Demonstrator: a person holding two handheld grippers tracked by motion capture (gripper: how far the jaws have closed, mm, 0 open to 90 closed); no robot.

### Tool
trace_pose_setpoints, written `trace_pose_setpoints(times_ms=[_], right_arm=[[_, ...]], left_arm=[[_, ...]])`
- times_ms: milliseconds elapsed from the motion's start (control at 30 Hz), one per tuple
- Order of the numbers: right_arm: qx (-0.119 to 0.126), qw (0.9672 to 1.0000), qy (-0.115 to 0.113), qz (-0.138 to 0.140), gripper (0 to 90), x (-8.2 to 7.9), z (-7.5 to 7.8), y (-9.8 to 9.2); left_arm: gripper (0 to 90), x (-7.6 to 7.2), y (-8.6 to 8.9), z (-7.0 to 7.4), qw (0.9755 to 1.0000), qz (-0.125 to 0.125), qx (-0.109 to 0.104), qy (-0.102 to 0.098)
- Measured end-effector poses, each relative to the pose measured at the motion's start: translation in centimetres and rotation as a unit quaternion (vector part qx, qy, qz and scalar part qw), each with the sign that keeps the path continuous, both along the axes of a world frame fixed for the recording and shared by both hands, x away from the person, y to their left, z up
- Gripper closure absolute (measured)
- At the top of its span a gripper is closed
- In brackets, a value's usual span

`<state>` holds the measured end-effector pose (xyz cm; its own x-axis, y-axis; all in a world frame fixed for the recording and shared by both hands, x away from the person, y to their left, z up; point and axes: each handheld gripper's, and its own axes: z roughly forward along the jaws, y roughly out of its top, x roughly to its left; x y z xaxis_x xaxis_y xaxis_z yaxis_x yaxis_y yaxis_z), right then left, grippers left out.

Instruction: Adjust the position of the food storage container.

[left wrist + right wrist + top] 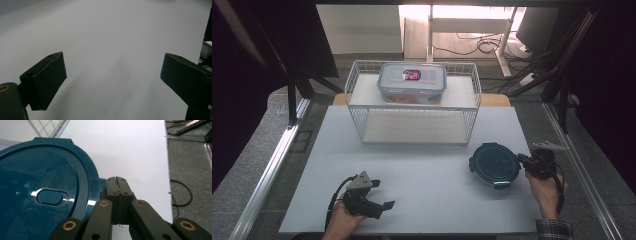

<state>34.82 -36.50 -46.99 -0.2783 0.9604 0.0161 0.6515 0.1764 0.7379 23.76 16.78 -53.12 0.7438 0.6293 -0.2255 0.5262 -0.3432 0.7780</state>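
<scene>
Your right tongs (pixel 117 180) are pressed together with nothing between them, their tips right at the side tab of the round box (pixel 494 164). In the right gripper view the closed tips lie against, or just above, the tab on the dark teal lid (pixel 45 195); I cannot tell whether they actually touch it. The box stands on the counter (pixel 412 190) at its right side, just left of your right hand (pixel 546 190) in the high view, so it lies straight ahead of the tongs. Being round, it has no long axis; the four clip tabs around its rim are the only features that give it a direction, and the one nearest you on the right is the one you face. Your right hand is clearly the nearer one.

Your left tongs (pixel 374 195) are spread wide and hold nothing, resting low over the bare counter near its front edge, well apart from the box.

Farther back, a rectangular box (pixel 412 82) with a clear lid sits on top of a white wire shelf (pixel 412 107). It carries a small red and blue label (pixel 411 75), too small to read. I see no writing on the teal lid, just a raised oval in its middle.
</scene>
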Motion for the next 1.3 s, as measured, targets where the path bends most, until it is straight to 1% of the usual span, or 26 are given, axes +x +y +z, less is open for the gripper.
trace_pose_setpoints(times_ms=[67, 233, 433, 633, 700, 800, 933, 1033, 1067, 1167, 1300], right_arm=[[0.002, 1.0, 0.001, 0.006, 89.5, -0.2, 0.0, 0.3], [0.015, 0.9996, 0.006, 0.024, 89.5, -0.8, -0.1, 1.2], [0.019, 0.9984, 0.012, 0.051, 89.5, -1.2, -0.3, 3.0], [0.019, 0.9963, 0.02, 0.082, 89.5, -1.5, -0.4, 5.3], [0.021, 0.9954, 0.023, 0.091, 89.5, -1.6, -0.4, 6.1], [0.026, 0.9929, 0.028, 0.113, 89.5, -1.8, -0.5, 7.5], [0.03, 0.9902, 0.032, 0.132, 89.5, -2.2, -0.6, 8.8], [0.042, 0.9881, 0.037, 0.143, 89.5, -2.3, -0.7, 9.5], [0.05, 0.9871, 0.043, 0.146, 89.5, -2.4, -0.7, 9.8], [0.059, 0.9852, 0.049, 0.153, 89.6, -2.6, -0.8, 10.3], [0.064, 0.9833, 0.052, 0.163, 89.5, -2.8, -0.8, 11.0]], left_arm=[[6.0, 0.0, 0.0, 0.0, 1.0, -0.001, 0.0, 0.001], [6.0, 0.1, -0.1, 0.0, 1.0, -0.003, -0.001, 0.002], [6.0, 0.2, -0.2, -0.1, 1.0, -0.004, 0.0, 0.003], [6.0, 0.2, -0.1, 0.0, 1.0, -0.004, -0.001, 0.003], [6.0, 0.2, -0.1, 0.0, 1.0, -0.003, -0.001, 0.003], [6.0, 0.2, -0.1, -0.1, 1.0, -0.003, -0.001, 0.004], [5.9, 0.2, -0.1, -0.1, 1.0, -0.002, -0.001, 0.004], [5.9, 0.2, -0.1, -0.1, 1.0, -0.001, -0.003, 0.006], [6.0, 0.2, -0.1, -0.1, 1.0, -0.001, -0.003, 0.006], [6.0, 0.3, 0.0, -0.1, 1.0, -0.001, -0.003, 0.007], [6.0, 0.3, 0.0, -0.1, 1.0, -0.001, -0.003, 0.007]])
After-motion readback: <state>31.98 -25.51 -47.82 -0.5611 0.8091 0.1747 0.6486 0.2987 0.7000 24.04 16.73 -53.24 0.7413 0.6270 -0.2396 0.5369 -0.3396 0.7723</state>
